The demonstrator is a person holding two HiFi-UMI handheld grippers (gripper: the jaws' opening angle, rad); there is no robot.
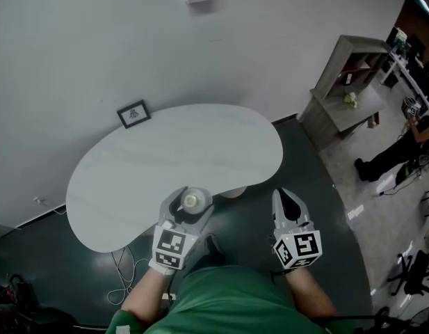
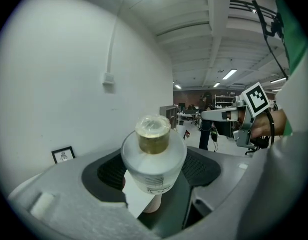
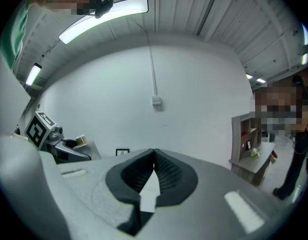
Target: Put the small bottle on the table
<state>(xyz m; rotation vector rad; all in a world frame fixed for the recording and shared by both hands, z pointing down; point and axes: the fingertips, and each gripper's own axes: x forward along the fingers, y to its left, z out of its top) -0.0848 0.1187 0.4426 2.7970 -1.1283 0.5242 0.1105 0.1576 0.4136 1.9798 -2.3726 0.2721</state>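
Note:
The small bottle (image 1: 191, 201) (image 2: 154, 159) has a frosted clear body and a gold cap. It stands upright between the jaws of my left gripper (image 1: 187, 210) (image 2: 154, 176), which is shut on it. In the head view it hangs over the near edge of the white kidney-shaped table (image 1: 172, 152). My right gripper (image 1: 287, 204) (image 3: 154, 159) is shut with nothing in it. It hovers over the dark floor to the right of the table's near edge. The right gripper view also shows the left gripper (image 3: 69, 152) off to the left.
A small framed picture (image 1: 133, 114) leans against the wall behind the table. A grey shelf unit (image 1: 346, 82) stands at the right rear, with a person's legs (image 1: 384, 160) beyond it. Cables (image 1: 124, 273) lie on the floor at lower left.

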